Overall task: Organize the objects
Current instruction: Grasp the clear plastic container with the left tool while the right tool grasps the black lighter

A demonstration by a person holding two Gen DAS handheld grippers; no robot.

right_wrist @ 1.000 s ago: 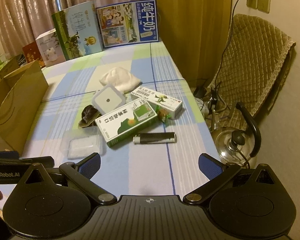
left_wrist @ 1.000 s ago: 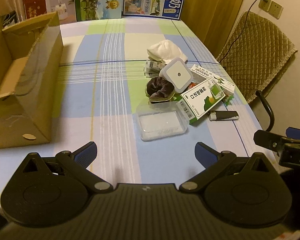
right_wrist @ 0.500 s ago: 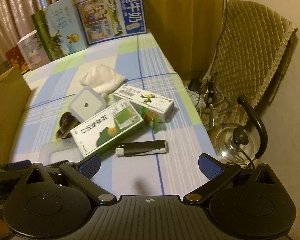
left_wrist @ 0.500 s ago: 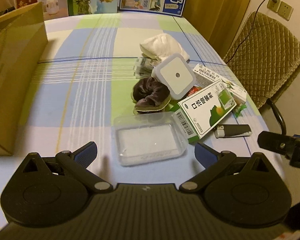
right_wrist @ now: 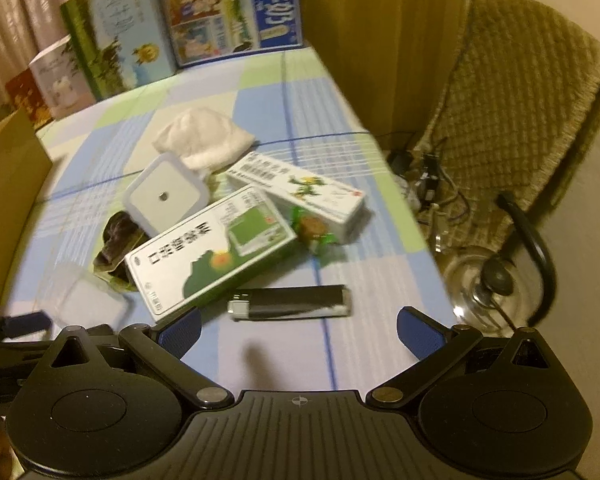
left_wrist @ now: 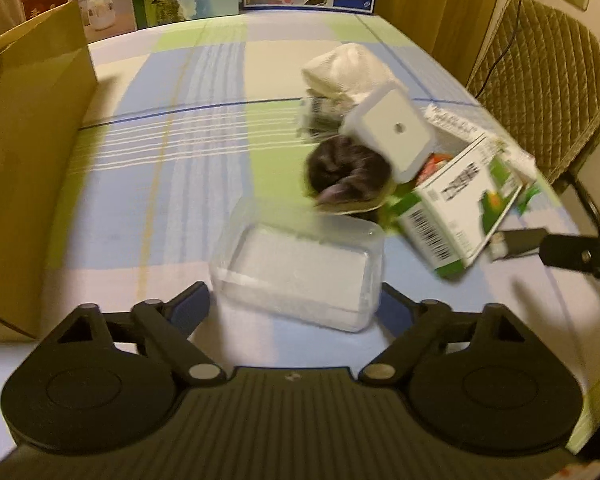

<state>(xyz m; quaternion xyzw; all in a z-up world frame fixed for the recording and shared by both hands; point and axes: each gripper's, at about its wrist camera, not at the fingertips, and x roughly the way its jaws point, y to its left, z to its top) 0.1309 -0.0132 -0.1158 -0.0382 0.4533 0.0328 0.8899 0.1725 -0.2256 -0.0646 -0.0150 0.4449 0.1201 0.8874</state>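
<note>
The left gripper (left_wrist: 296,306) has its two fingers spread wide, one on each side of a clear plastic container (left_wrist: 300,272) that lies on the table; the near corners of the container sit between the blue pads, though whether the pads touch it cannot be told. The right gripper (right_wrist: 298,330) is likewise spread wide and holds nothing, hovering just in front of a black lighter (right_wrist: 290,302) that lies crosswise on the checked tablecloth (right_wrist: 260,96).

Just beyond the lighter is a green and white box (right_wrist: 210,250), lying flat and slanted, with a white square device (right_wrist: 166,192) resting partly on its far corner. A dark bundle (right_wrist: 118,236) lies beside the device, near the clear container. A longer white box (right_wrist: 300,192) sits behind the green one, with a wrapped sweet (right_wrist: 312,230) between them. Farther back lies a white cloth (right_wrist: 204,140).

A cardboard box (left_wrist: 28,152) stands at the left side of the table, and cartons (right_wrist: 180,28) line the far edge. A quilted chair (right_wrist: 520,120) and a metal kettle (right_wrist: 496,280) are off to the right.
</note>
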